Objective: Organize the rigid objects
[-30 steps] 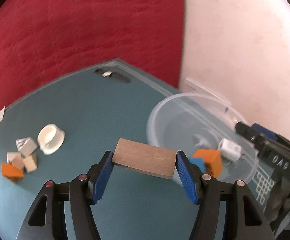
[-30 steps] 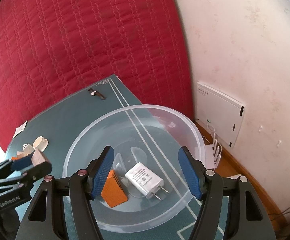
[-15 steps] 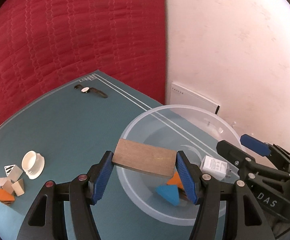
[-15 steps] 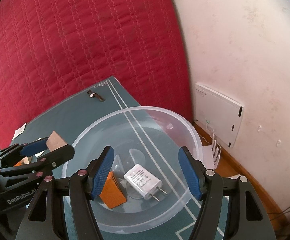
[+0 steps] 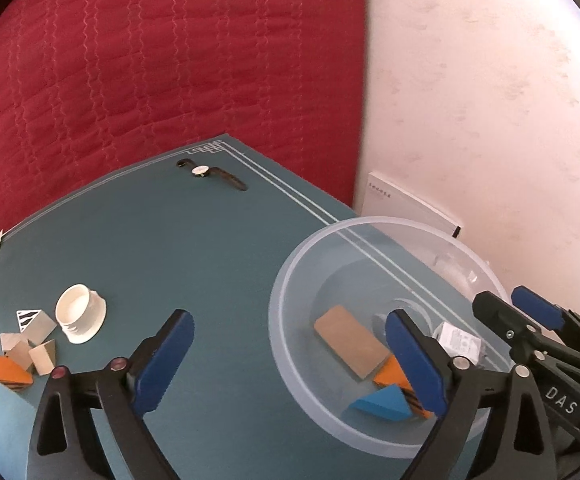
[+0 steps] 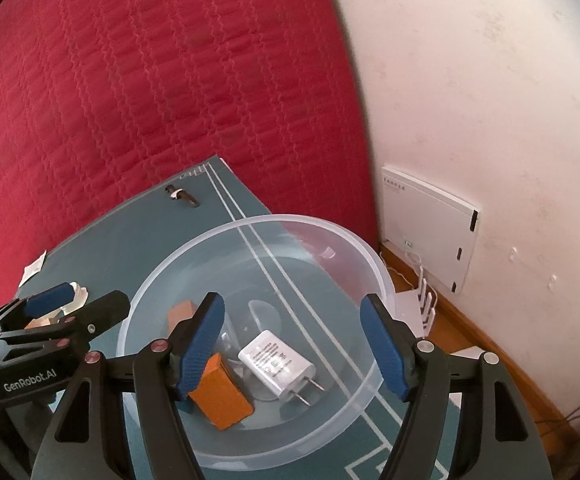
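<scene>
My left gripper (image 5: 290, 356) hangs over the near-left rim of the clear plastic bowl (image 5: 278, 292), its jaws opening wide with nothing between them. The flat brown wooden block (image 5: 350, 344) lies loose inside the bowl, leaning on an orange block (image 5: 390, 374) beside a blue wedge (image 5: 382, 402) and a white charger plug (image 5: 460, 340). My right gripper (image 6: 292, 344) hovers above the bowl (image 6: 330, 228), its jaws opening slightly and gripping nothing. Below it lie the charger (image 6: 276, 364) and orange block (image 6: 220, 396). The wooden block (image 6: 182, 312) shows partly behind its left finger.
On the teal mat (image 5: 170, 248), a white cap (image 5: 80, 314) and several small wooden and orange blocks (image 5: 26, 352) sit at the left. A wristwatch (image 5: 210, 172) lies at the far corner. A white router (image 6: 430, 232) hangs on the wall past the table edge.
The left gripper swung over the bowl with the wooden block, then opened. The block dropped from its jaws into the bowl. The right gripper stayed in place.
</scene>
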A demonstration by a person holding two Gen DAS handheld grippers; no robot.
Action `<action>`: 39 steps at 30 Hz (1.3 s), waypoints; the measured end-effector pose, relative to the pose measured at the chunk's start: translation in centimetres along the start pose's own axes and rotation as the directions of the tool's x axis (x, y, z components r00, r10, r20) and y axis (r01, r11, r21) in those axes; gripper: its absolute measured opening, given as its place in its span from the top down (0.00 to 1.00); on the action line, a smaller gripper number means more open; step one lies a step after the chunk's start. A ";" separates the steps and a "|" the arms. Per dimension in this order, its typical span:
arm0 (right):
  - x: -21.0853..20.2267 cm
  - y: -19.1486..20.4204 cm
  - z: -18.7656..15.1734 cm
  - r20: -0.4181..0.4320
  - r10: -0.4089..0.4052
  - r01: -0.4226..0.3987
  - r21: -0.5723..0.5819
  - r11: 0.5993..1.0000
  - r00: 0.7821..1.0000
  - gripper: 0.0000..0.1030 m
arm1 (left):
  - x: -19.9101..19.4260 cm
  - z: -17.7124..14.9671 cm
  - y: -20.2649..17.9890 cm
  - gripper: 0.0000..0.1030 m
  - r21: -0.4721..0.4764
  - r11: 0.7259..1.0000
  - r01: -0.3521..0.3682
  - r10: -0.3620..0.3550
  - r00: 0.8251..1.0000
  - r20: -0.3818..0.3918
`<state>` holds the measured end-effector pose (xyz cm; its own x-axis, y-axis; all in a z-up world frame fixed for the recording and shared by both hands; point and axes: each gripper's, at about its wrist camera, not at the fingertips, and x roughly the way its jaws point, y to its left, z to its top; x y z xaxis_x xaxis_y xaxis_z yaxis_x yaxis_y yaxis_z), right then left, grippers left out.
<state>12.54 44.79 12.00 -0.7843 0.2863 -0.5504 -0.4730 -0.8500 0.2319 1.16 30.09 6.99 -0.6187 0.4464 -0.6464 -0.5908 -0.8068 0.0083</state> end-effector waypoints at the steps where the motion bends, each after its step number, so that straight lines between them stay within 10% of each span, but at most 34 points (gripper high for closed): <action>1: 0.0 0.0 0.0 -0.001 0.000 0.000 -0.001 1.000 1.000 0.30 | -0.1 -0.1 0.0 0.02 0.000 1.000 -0.006 0.006 1.000 0.001; 39: -0.3 3.2 -2.0 0.020 -0.045 0.048 -0.150 0.987 0.999 0.29 | -2.8 -3.5 6.0 0.01 -0.083 0.981 -0.176 0.177 0.984 -0.001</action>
<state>12.05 41.08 11.31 -0.7699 0.3333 -0.5442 -0.4443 -0.8921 0.0822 1.17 22.62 6.13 -0.7131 0.2968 -0.6352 -0.4277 -0.9020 0.0587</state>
